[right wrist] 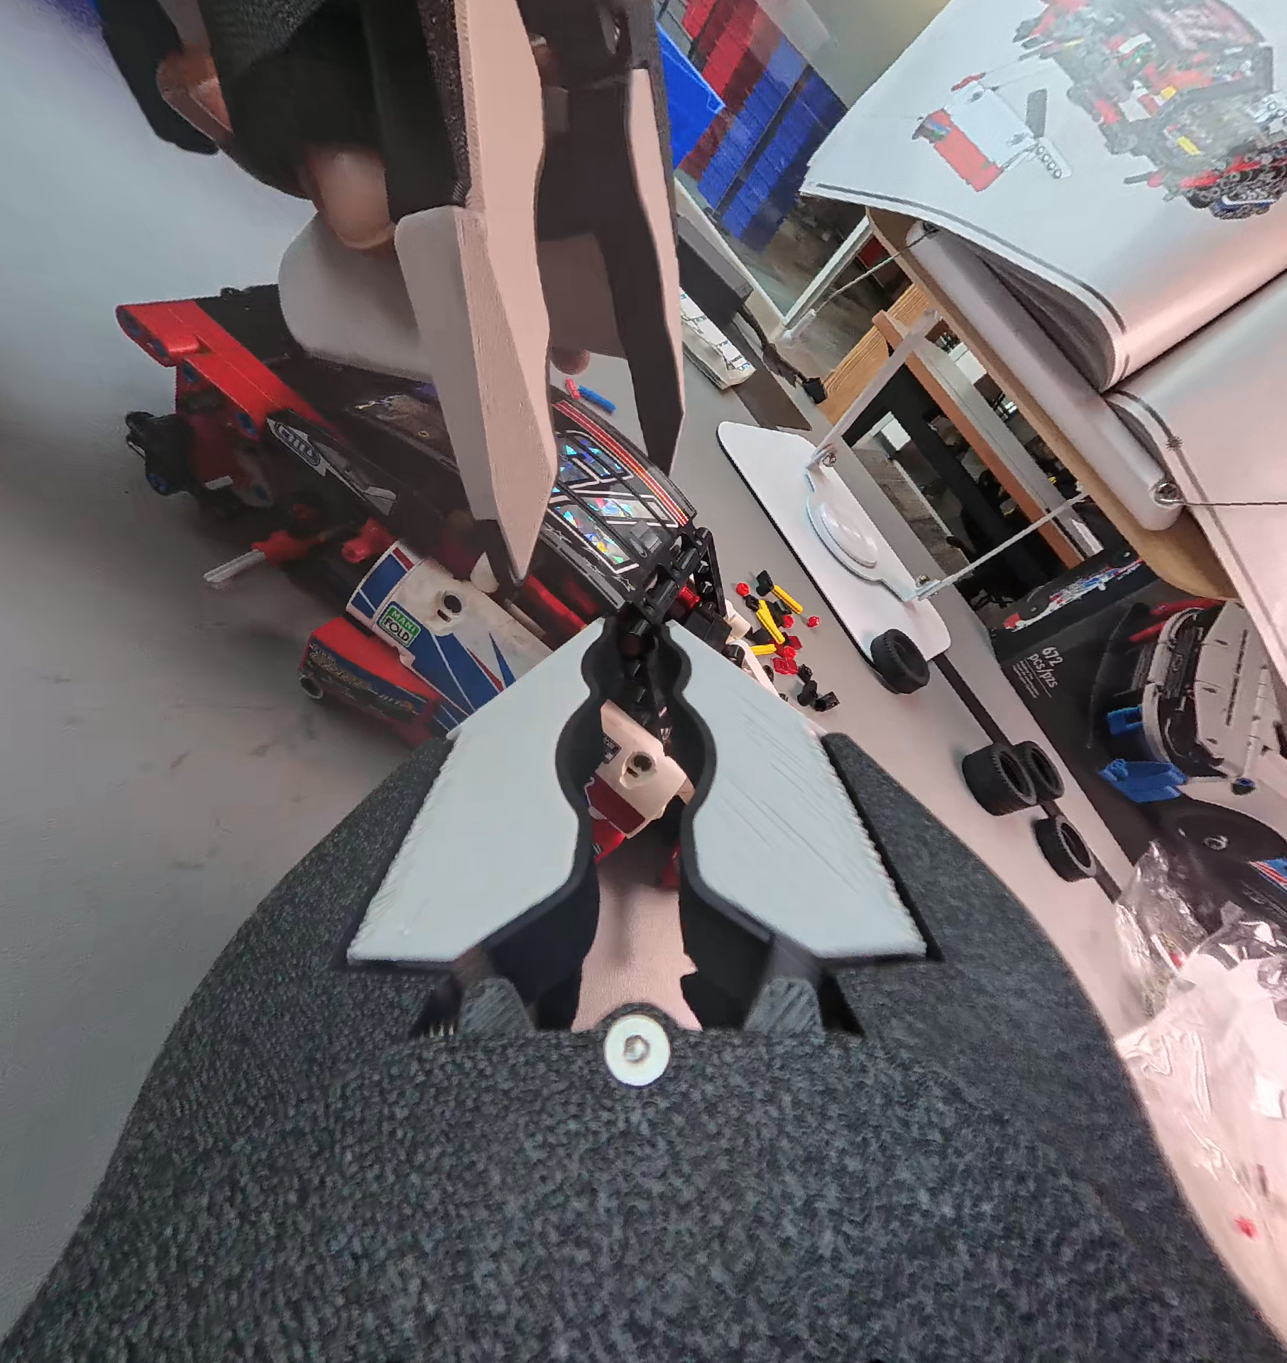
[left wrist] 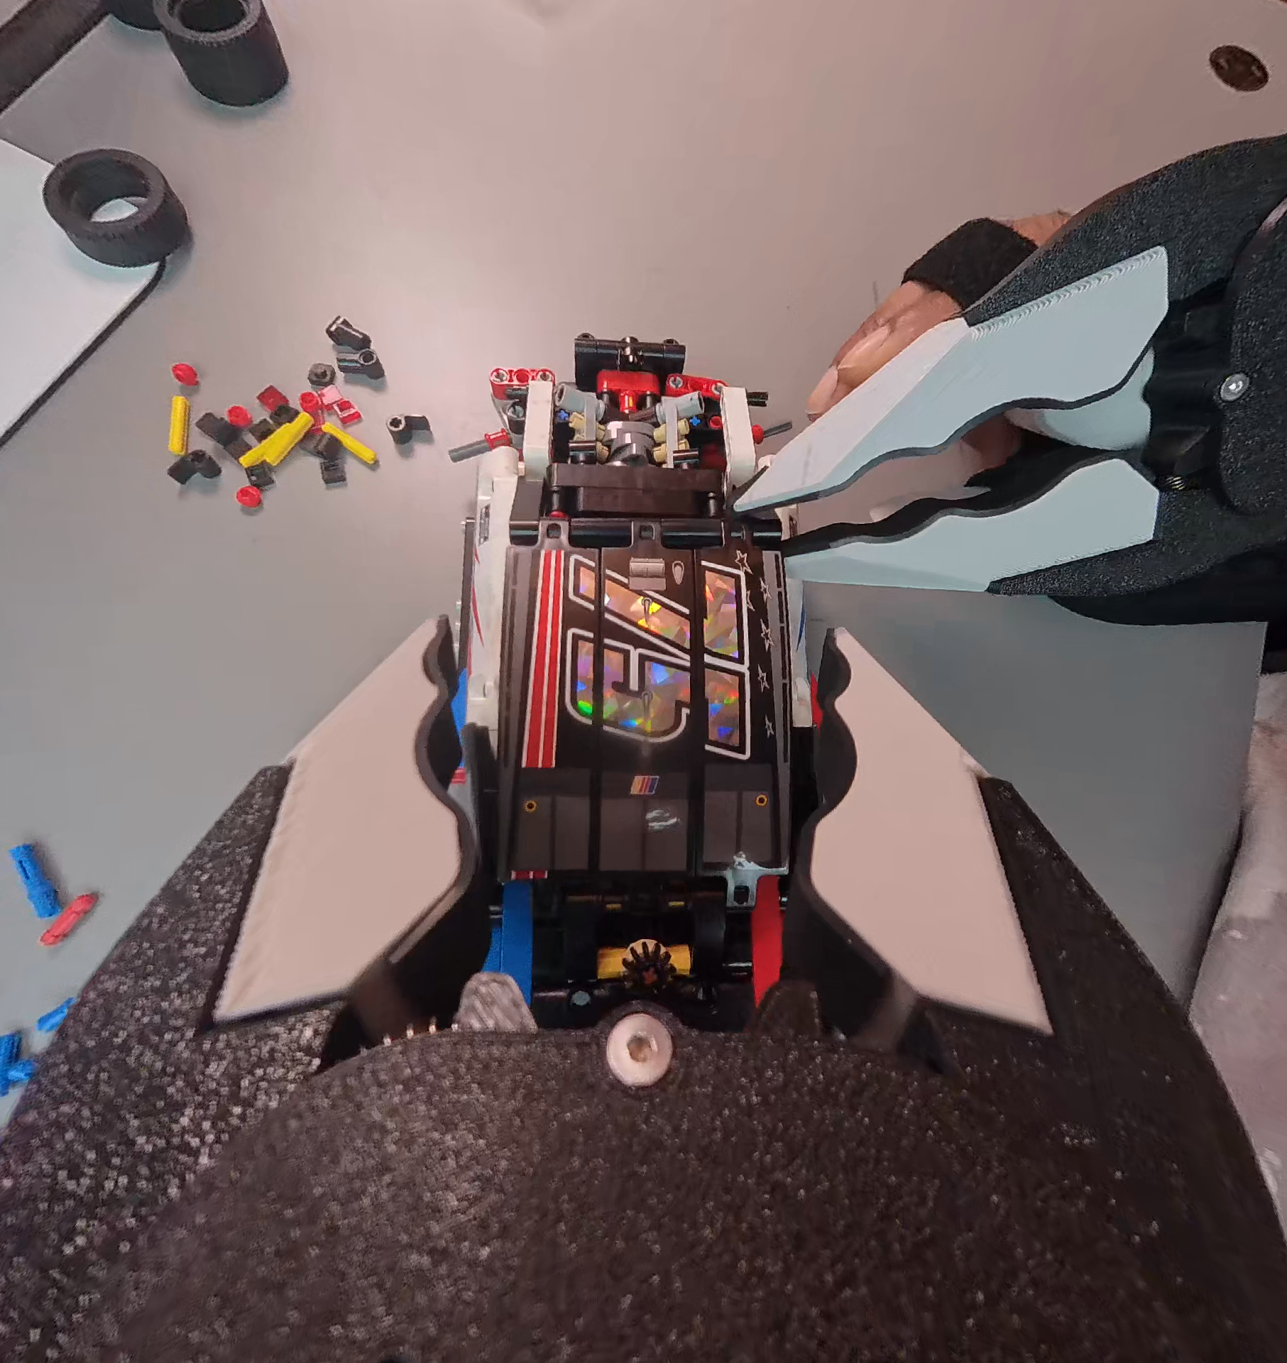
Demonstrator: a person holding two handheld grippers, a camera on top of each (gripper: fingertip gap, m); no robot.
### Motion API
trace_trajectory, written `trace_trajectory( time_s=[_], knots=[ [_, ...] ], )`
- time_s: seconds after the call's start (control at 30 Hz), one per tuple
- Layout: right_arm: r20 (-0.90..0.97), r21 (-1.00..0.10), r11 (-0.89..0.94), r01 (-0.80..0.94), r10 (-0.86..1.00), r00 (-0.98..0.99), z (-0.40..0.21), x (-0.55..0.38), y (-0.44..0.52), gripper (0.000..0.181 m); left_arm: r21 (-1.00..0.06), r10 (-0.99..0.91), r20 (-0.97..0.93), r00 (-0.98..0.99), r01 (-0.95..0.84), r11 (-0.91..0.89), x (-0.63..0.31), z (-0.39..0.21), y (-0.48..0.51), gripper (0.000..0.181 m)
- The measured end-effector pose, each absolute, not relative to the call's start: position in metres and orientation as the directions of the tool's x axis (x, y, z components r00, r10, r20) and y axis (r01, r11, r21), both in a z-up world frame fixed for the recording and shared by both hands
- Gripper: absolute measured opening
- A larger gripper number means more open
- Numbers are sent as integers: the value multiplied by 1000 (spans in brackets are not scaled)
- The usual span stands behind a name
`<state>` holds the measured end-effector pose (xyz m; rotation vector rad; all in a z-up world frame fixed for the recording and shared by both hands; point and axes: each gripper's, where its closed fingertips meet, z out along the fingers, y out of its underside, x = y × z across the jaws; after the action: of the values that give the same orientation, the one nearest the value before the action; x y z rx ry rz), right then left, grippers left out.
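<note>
Left wrist view shows the left claw (left wrist: 636, 656) clamped around the brick-built car (left wrist: 636, 678); the right claw (left wrist: 762, 535) pinches the car's front roof corner.

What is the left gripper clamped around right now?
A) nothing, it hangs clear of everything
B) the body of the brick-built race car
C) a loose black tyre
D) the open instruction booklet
B: in the left wrist view the left gripper has a finger pressed against each flank of the race car, while the black tyre lies untouched on the table.
</note>
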<state>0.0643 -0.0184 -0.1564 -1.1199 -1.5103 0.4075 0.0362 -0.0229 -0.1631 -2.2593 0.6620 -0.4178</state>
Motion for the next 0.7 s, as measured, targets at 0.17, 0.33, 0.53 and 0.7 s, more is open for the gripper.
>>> trace_trajectory(
  time_s=[0.17, 0.33, 0.53, 0.7],
  knots=[
    [583, -755, 487, 439, 805, 110, -157, 65, -18, 10, -658, -629, 86, 773, -430, -618, 43, -174, -20, 84],
    [620, -726, 514, 457, 776, 113, -157, 65, -16, 9, -662, -625, 101, 774, -417, -623, 44, -174, -17, 83],
    [684, -669, 564, 484, 722, 105, -157, 60, -10, 8, -676, -573, 91, 815, -371, -636, 39, -173, -12, 82],
    [738, -619, 611, 493, 667, 101, -156, 60, -9, 7, -674, -553, 105, 826, -349, -650, 38, -173, -11, 81]
  ],
)
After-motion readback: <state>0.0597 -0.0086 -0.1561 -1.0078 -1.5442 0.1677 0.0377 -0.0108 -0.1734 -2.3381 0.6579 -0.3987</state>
